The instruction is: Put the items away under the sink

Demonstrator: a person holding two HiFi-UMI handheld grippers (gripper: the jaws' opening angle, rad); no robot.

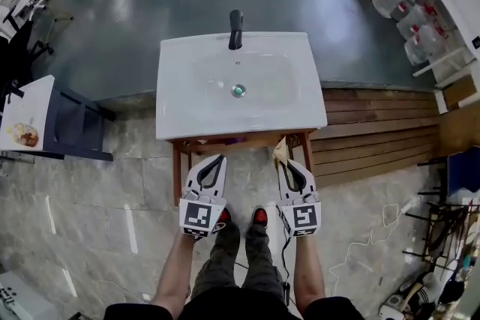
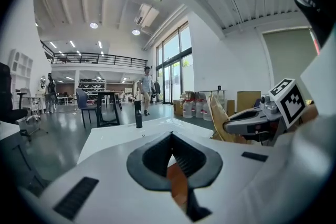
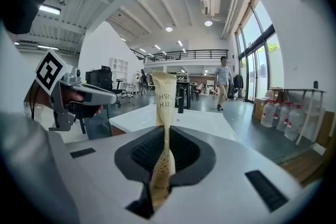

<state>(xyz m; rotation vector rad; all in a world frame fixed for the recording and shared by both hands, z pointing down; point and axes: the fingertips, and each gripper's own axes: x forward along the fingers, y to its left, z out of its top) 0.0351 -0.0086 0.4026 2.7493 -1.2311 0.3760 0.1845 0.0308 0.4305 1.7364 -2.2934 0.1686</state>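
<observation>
A white sink (image 1: 180, 64) with a black faucet (image 1: 235, 29) stands on a wooden frame (image 1: 240, 142) just ahead of me. My right gripper (image 1: 284, 163) (image 3: 167, 136) is shut on a tan paper toothbrush packet (image 1: 280, 151) (image 3: 164, 97), which sticks up past the jaws at the sink's front right corner. My left gripper (image 1: 218, 159) (image 2: 170, 139) hovers beside it at the front edge, jaws closed together with nothing seen in them. Brown wood shows through the gap below its pads. The space under the sink is hidden by the basin.
Several water jugs (image 1: 409, 15) stand at the far right. A wooden platform (image 1: 375, 131) lies to the right of the sink, a dark bench (image 1: 75, 124) and a white table (image 1: 26, 116) to the left. Cables (image 1: 375, 236) trail on the tiled floor.
</observation>
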